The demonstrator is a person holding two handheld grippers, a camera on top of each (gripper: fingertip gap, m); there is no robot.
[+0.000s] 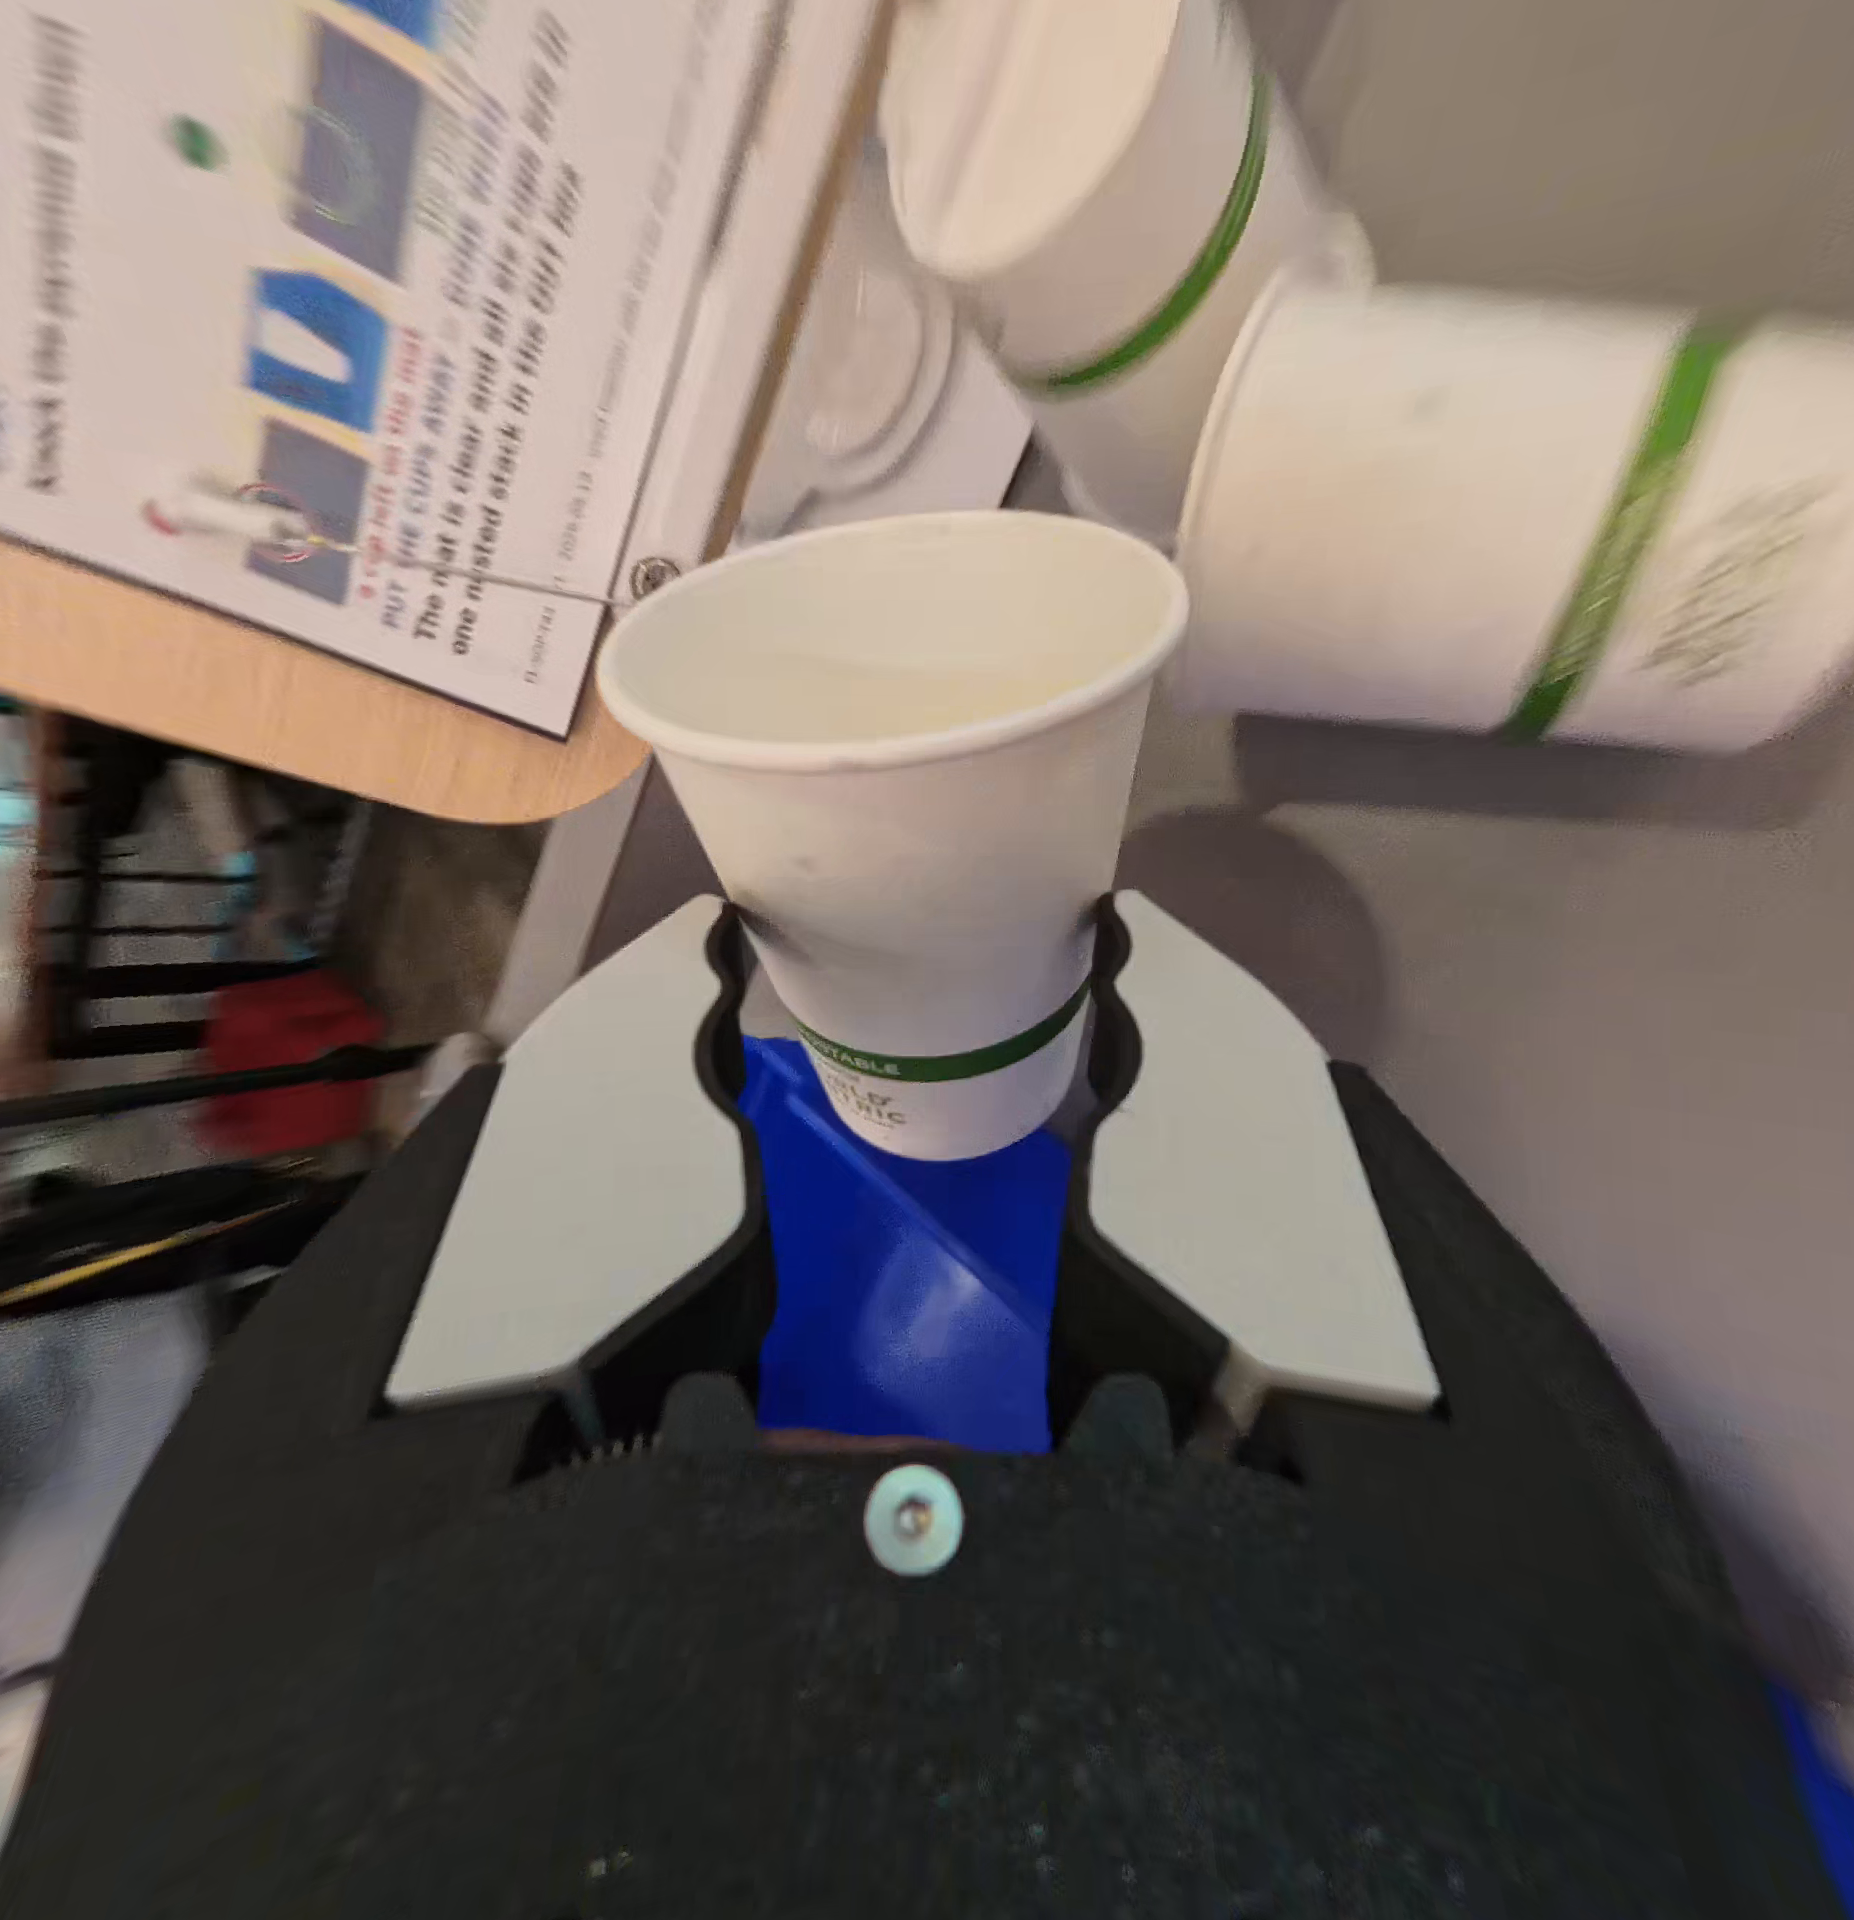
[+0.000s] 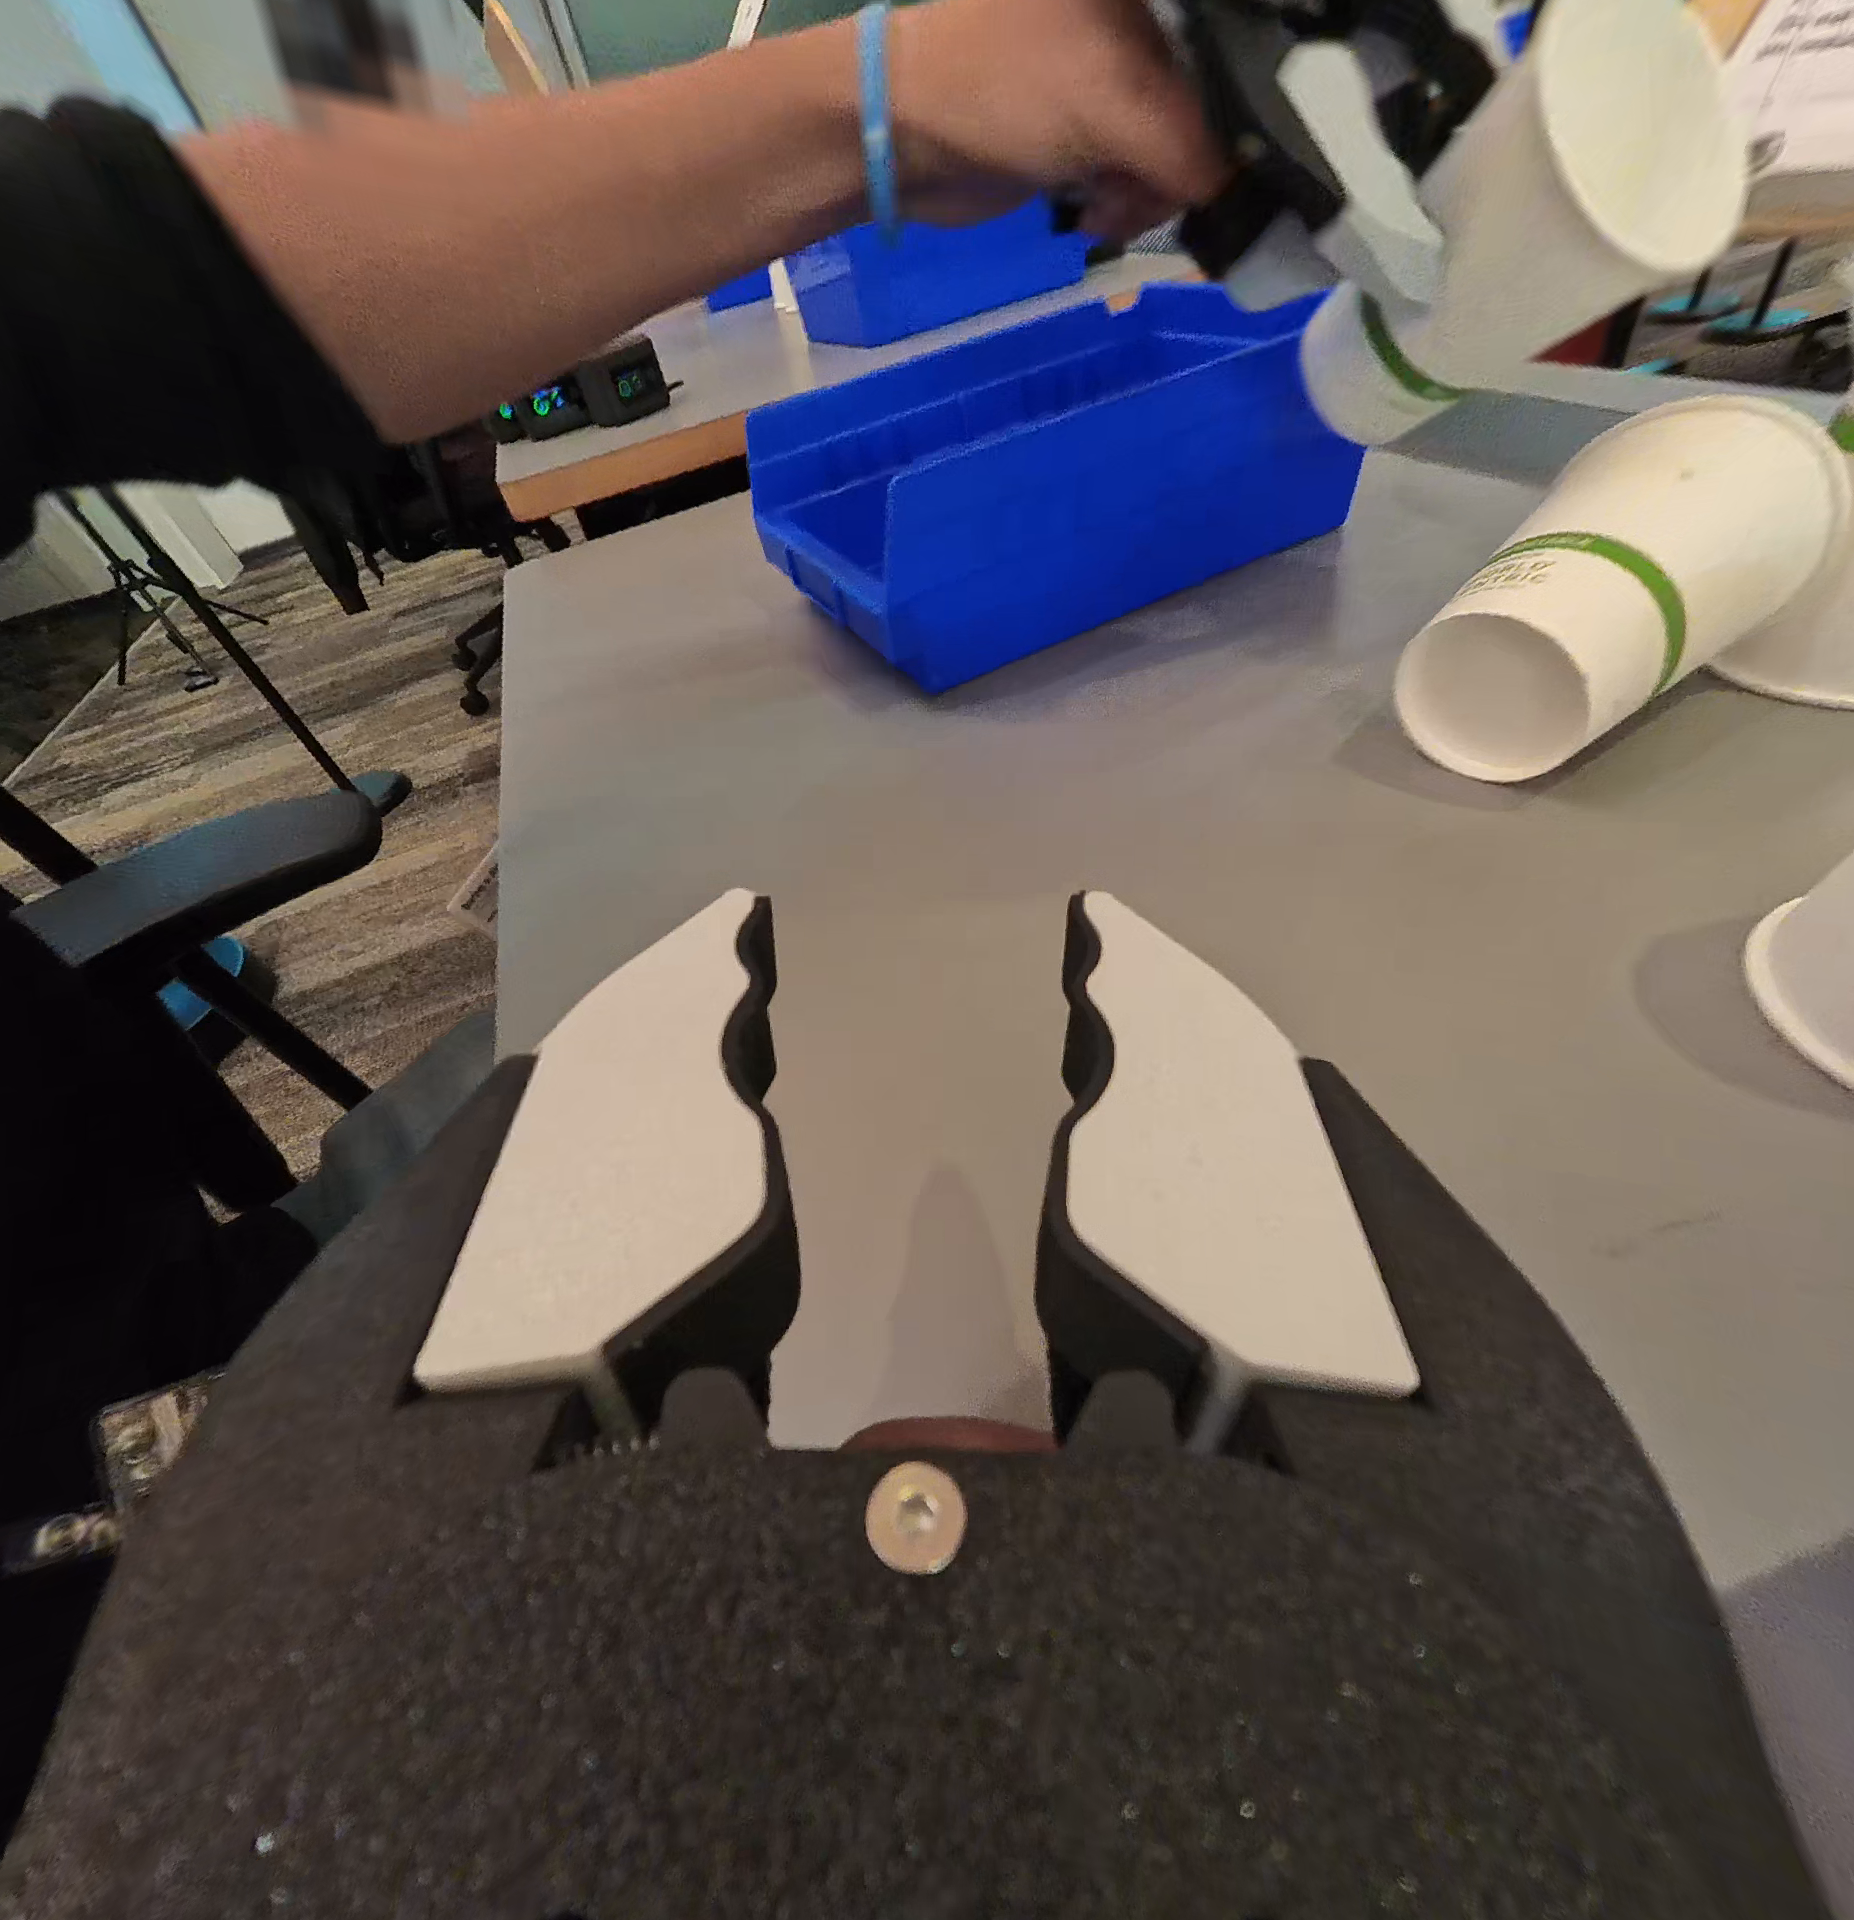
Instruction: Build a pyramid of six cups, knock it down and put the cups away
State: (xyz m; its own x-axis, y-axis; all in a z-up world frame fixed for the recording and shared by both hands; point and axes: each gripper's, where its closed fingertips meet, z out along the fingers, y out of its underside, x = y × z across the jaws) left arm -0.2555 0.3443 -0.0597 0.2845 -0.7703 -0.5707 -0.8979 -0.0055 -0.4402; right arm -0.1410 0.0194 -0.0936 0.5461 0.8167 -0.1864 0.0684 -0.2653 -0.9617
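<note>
**Left gripper carrying one paper cup near the bin; right gripper idle**

Nearest the left wrist camera, the left gripper [image 1: 918,1023] has its jaws clamped on a white paper cup with a green band [image 1: 902,790]. The grip sits low on the wall, around the band near the base, with the open mouth pointing away. In the right wrist view the same cup hangs tilted in the air, above the far right end of the blue plastic storage bin [image 2: 1048,520].

Handling, as judged: the cup is very light and thin-walled, so it will crush under firm pressure. The base end is the stiffest part, and the present hold there looks sound. The smooth taper could let it slip forward.

The right gripper [image 2: 918,1049] hovers over the grey table top [image 2: 902,790], jaws apart and holding nothing.

Beyond it, a second white paper cup [image 2: 1619,613] lies on its side, touching another behind it. A further cup [image 2: 1827,987] shows at the right edge. The bin interior looks empty from here.

Obstructions: the person's forearm [image 2: 590,218] crosses above the bin, and the toppled cups lie close to the held cup's path. A printed instruction sheet [image 1: 279,312] lies on a wooden surface farther off.
</note>
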